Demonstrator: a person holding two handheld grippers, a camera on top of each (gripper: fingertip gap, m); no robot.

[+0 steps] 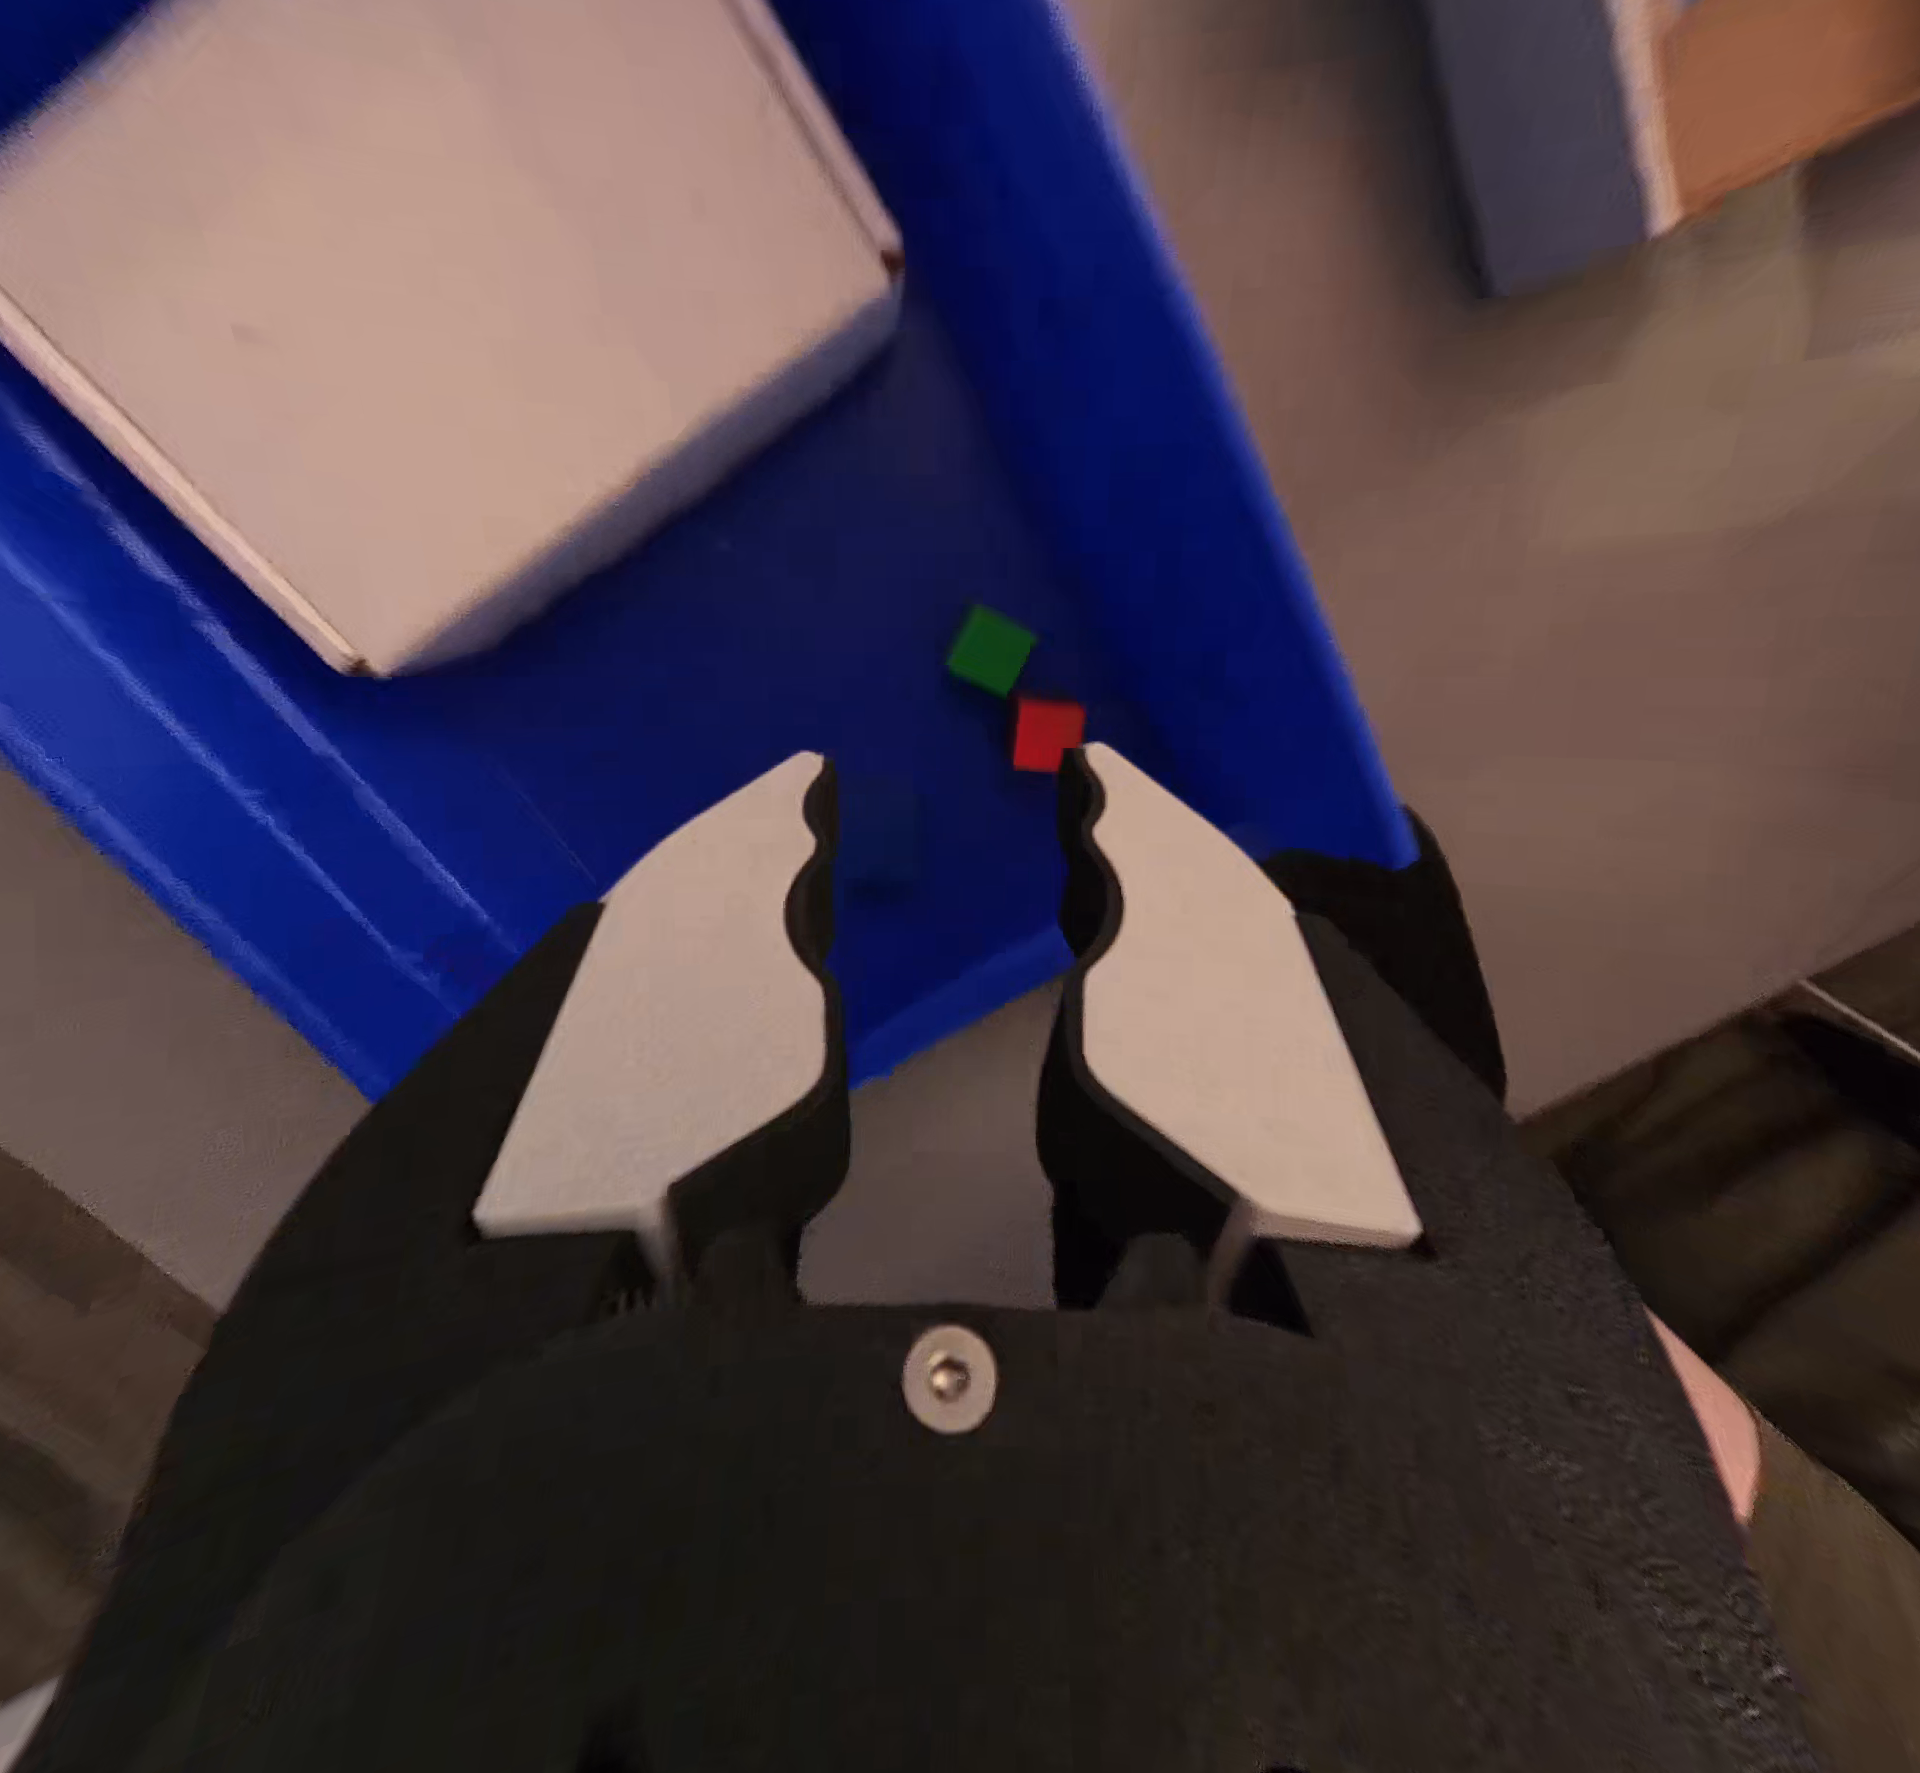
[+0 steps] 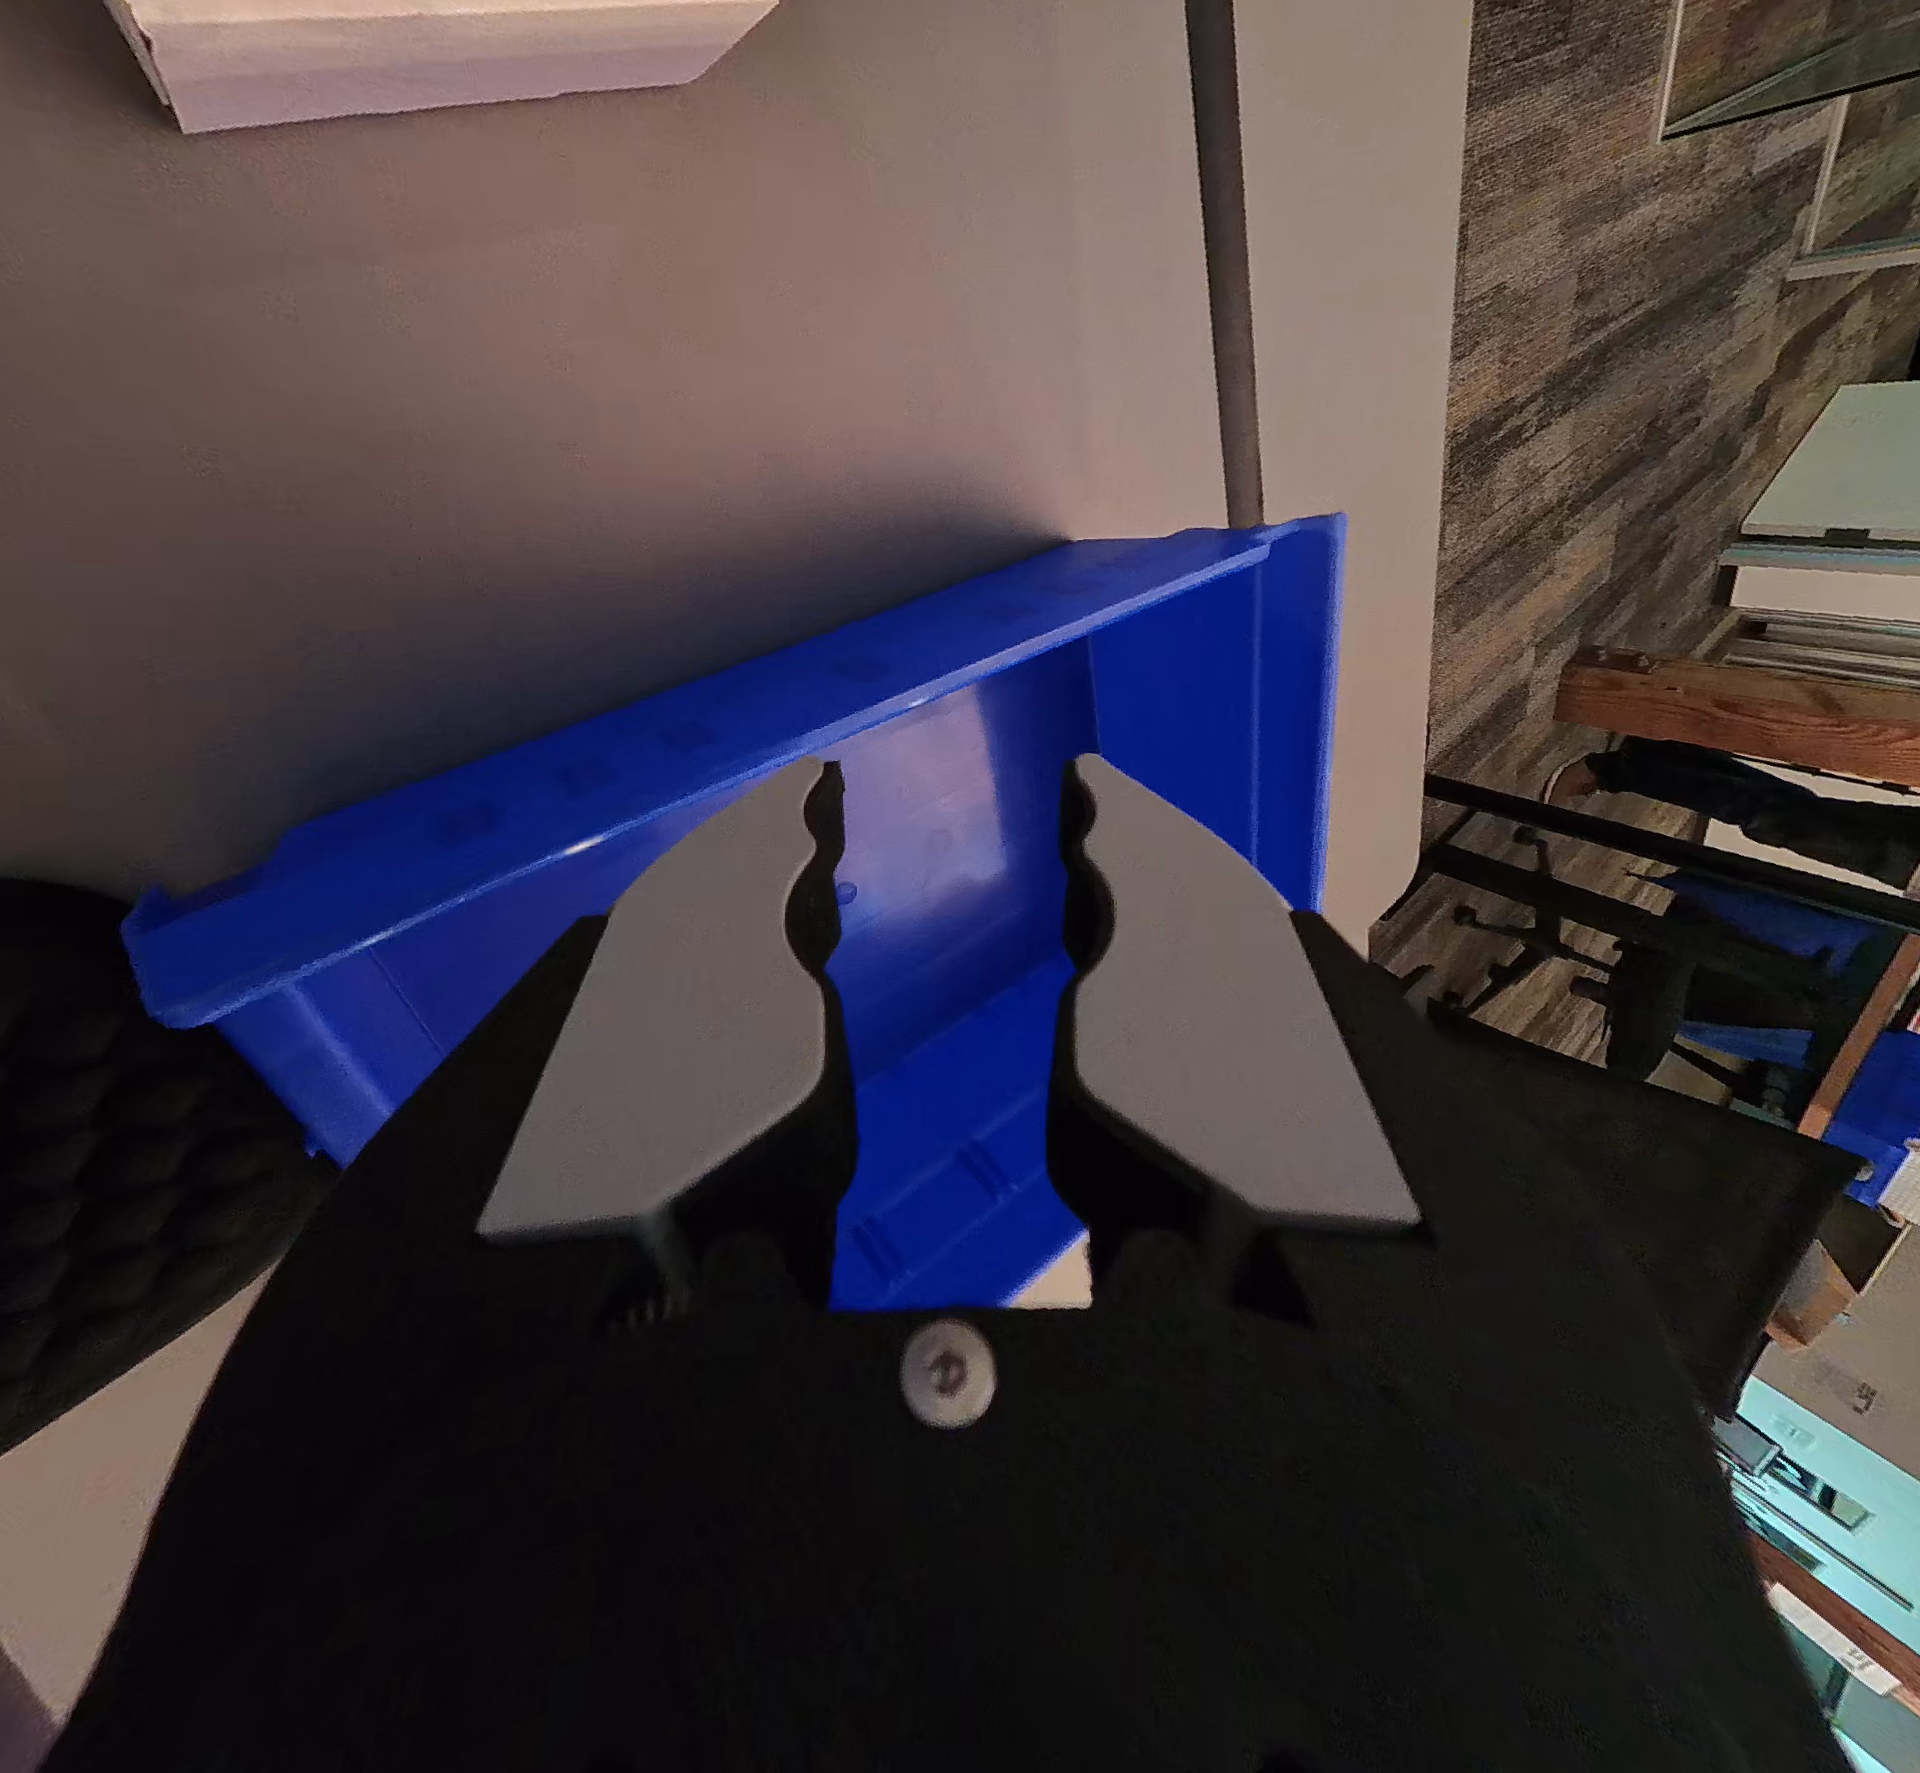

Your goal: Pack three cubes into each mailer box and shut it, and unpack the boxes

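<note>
In the left wrist view a blue bin [image 1: 1091, 289] holds a shut white mailer box [image 1: 416, 269], a green cube [image 1: 989, 649], a red cube [image 1: 1045, 734] and a dark blue cube [image 1: 881, 840]. My left gripper [image 1: 943, 765] is open above the bin's near corner; the blue cube shows between its fingers and the red cube is by the right fingertip. In the right wrist view my right gripper [image 2: 948, 769] is open and empty over another blue bin [image 2: 727, 726]. An open mailer box [image 2: 436, 30] with a brown inside lies at the top left.
Both bins stand on a grey table [image 2: 623, 352]. A grey pole [image 2: 1226, 248] crosses the table past the bin. An open box [image 1: 1558, 61] shows blurred at the top right of the left wrist view. Patterned carpet [image 2: 1600, 352] and furniture lie beyond the table edge. The tips of one gripper are about 50 centimeters away from the tips of the other.
</note>
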